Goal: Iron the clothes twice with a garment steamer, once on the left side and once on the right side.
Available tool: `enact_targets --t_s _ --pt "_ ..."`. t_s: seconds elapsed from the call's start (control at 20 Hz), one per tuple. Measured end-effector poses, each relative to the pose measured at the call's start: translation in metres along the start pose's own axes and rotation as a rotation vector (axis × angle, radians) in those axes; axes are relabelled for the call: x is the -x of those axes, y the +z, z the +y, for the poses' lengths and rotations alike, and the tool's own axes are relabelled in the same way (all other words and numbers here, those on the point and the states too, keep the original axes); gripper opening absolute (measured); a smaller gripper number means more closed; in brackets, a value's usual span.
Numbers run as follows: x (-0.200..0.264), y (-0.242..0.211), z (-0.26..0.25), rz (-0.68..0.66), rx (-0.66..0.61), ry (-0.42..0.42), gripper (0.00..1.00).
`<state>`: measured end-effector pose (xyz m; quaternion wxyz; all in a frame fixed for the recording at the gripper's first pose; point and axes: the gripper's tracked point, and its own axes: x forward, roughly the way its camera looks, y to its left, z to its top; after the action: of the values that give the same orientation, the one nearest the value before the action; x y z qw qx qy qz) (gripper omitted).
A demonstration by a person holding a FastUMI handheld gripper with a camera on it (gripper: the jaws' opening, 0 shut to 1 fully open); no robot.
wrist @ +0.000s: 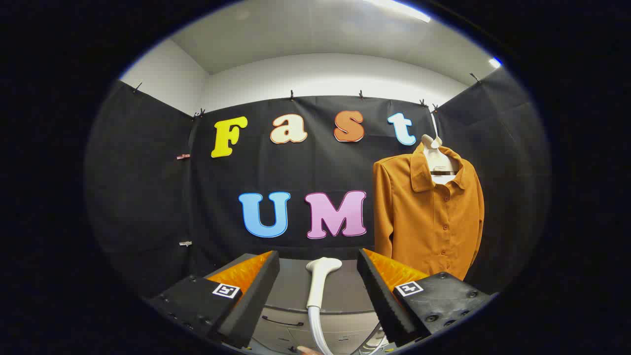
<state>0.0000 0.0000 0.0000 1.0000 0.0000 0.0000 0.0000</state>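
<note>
Between the wide-open, empty gripper (318, 281) fingers stands the white plastic garment steamer head (319, 283); the rust-orange buttoned shirt (428, 217) hangs beyond, rightward. Closing off-centre could knock the steamer aside.

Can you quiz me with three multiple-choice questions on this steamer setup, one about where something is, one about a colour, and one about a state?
1. Where is the steamer head?
A. Between the claw's fingers, untouched
B. Pressed on the shirt
C. On the wall behind

2. What colour is the shirt?
A. Navy
B. Burnt orange
C. White

3. What state is the claw in?
A. Shut on the steamer
B. Shut on the shirt
C. Open

Answers:
1 A, the white head stands upright in the gap with space either side.
2 B, the buttoned, collared shirt on the hanger is orange-brown.
3 C, both fingers stand wide apart, pressing on nothing.
</note>
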Motion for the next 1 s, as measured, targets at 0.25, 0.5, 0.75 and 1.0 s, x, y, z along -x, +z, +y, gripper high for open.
enact_targets --t_s 0.25,0.5,0.75,1.0 --pt "0.001 0.003 0.003 -0.007 -0.009 0.013 0.98" --pt "0.000 -0.004 -0.002 0.012 -0.008 -0.001 0.98" --pt "-0.003 -0.010 -0.007 0.035 -0.005 -0.019 0.98" --pt "-0.006 -0.013 -0.003 0.045 -0.006 -0.020 0.98"
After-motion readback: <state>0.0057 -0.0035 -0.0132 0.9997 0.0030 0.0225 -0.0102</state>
